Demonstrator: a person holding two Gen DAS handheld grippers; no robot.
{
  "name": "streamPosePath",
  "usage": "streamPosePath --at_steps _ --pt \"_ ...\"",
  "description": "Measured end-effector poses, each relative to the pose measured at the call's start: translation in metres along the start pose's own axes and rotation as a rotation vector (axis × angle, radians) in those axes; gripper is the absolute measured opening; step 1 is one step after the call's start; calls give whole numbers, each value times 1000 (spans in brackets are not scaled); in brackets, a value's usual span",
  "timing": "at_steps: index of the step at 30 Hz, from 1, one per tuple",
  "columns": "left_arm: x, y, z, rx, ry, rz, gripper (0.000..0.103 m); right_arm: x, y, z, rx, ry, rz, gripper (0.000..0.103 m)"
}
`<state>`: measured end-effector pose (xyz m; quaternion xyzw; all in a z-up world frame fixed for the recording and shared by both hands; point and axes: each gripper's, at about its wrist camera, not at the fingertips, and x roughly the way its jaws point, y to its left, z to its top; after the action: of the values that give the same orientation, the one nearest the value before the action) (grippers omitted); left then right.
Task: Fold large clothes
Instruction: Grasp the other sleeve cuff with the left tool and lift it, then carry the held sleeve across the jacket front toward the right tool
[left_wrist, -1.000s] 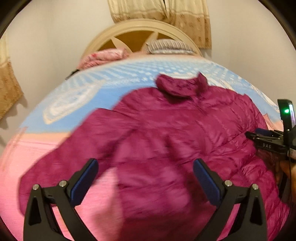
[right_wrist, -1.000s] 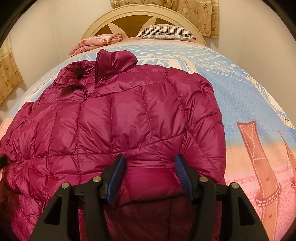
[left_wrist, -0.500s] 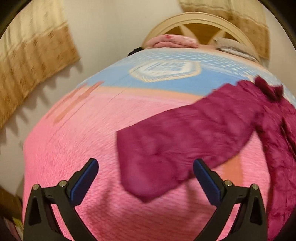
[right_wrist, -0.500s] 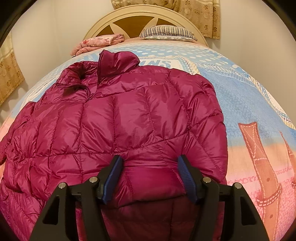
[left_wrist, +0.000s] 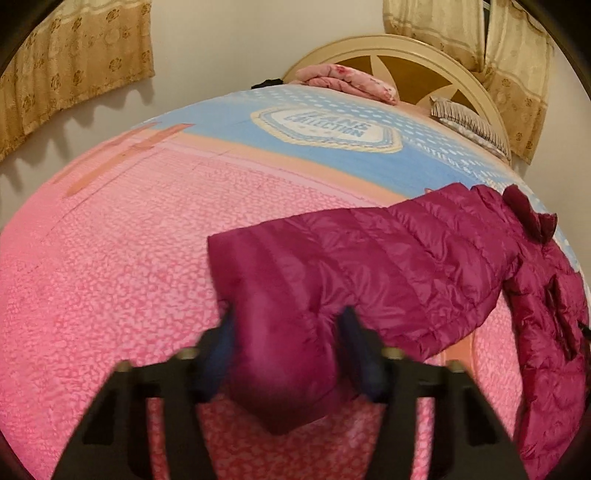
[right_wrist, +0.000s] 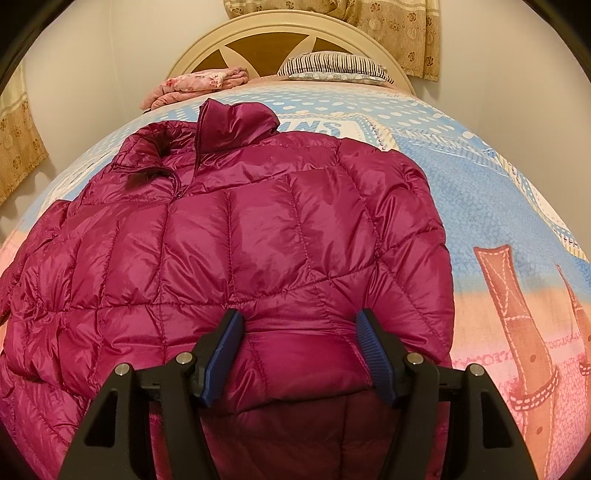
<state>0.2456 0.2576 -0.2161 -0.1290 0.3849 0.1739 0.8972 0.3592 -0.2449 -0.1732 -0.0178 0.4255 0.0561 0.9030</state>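
Note:
A magenta quilted puffer jacket (right_wrist: 236, 243) lies front up on the bed, collar toward the headboard. In the left wrist view its left sleeve (left_wrist: 388, 258) stretches out across the pink bedspread. My left gripper (left_wrist: 284, 343) has its blurred blue pads on either side of the sleeve's cuff end, closed in on it. My right gripper (right_wrist: 299, 347) is shut on the folded right sleeve cuff (right_wrist: 303, 365), which lies over the jacket's lower front.
The bed (left_wrist: 110, 280) has a pink and blue printed spread. A folded pink blanket (right_wrist: 195, 85) and a striped pillow (right_wrist: 332, 66) lie by the cream headboard (right_wrist: 291, 26). Curtains (left_wrist: 74, 62) hang on the wall left of the bed.
My left gripper swung left from over the jacket body to the outstretched sleeve and closed from wide open onto its cuff. My right gripper stayed put on the right cuff.

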Motion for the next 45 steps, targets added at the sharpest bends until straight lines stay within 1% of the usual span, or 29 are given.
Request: streamPosePath --at_steps 1,3,7,12,14,17,21,24,26,29,31,34,38,45 --pt "-3 1 0 5 -5 -16 27 0 0 0 0 0 0 66" --pt "-7 4 3 8 -21 -68 17 0 0 0 0 0 0 66" --pt "-21 2 10 30 -64 -104 12 0 0 0 1 0 1 66" --pt "-46 -4 32 38 -132 -134 10 -1 -1 1 7 -4 7 67" --pt "-61 -7 45 48 -174 -155 9 -2 -1 0 9 -4 9 67" --pt "-80 -14 61 74 -229 -183 9 -2 -2 0 13 -6 14 68" --pt "-108 -32 84 120 -293 -222 9 -2 -3 0 17 -9 20 68" --pt "-125 -55 96 165 -335 -259 9 -2 -3 0 21 -9 22 69" --pt "-137 -76 102 196 -365 -301 9 -3 -3 0 24 -10 24 69" --pt "-151 -105 107 242 -400 -353 9 -3 -5 0 29 -13 29 70" --pt "-159 -130 108 288 -422 -389 9 -3 -6 0 34 -15 35 70" --pt "-165 -163 108 350 -433 -432 9 -4 -7 -1 42 -18 46 70" --pt "-168 -196 101 425 -438 -474 9 -5 -10 -1 57 -23 65 71" --pt "-159 -251 74 522 -378 -568 9 -6 -14 -2 82 -31 99 73"
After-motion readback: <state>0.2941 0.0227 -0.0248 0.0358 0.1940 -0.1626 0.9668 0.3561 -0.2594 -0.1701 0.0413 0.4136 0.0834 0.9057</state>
